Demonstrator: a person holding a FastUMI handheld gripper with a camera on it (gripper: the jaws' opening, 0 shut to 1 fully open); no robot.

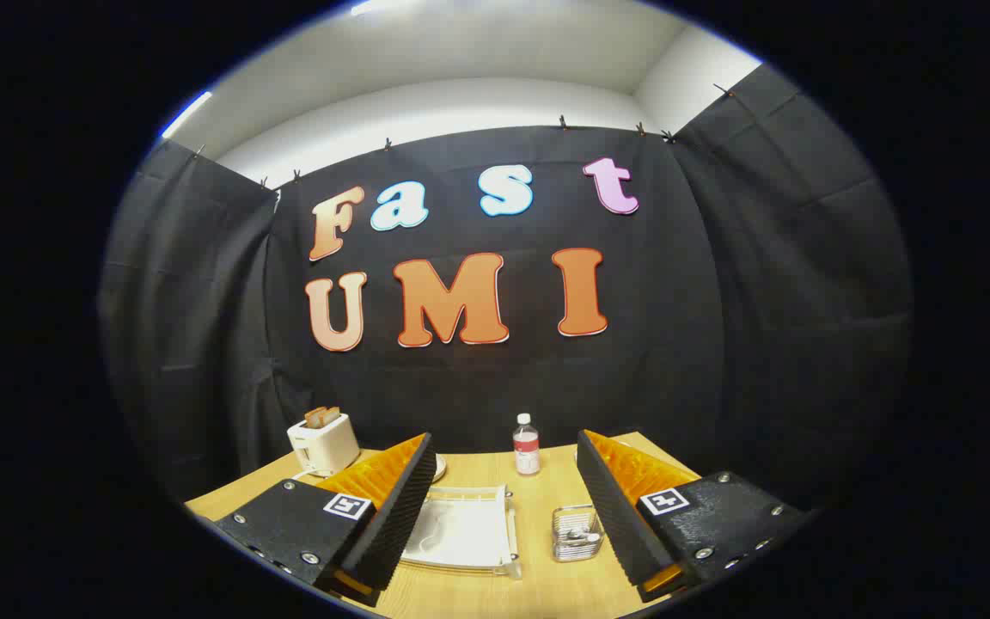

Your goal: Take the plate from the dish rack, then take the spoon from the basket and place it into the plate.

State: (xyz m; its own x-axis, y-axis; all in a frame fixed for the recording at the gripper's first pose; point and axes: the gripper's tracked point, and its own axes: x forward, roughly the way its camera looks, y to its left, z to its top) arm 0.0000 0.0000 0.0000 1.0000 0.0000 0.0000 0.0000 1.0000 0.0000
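The claw (pixel 504 507) hung wide open and empty above the dish rack (pixel 465 529), risking clipping its rim instead of the plate.

No readable text or labels

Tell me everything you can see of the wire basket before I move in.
The basket is a small, square-looking container of shiny metal mesh with a thin wire rim, standing upright on the wooden table. It sits just right of the white dish rack, apart from it, below the open jaws of the gripper and nearer the right finger. Pale utensil shapes lie inside; too small to identify.
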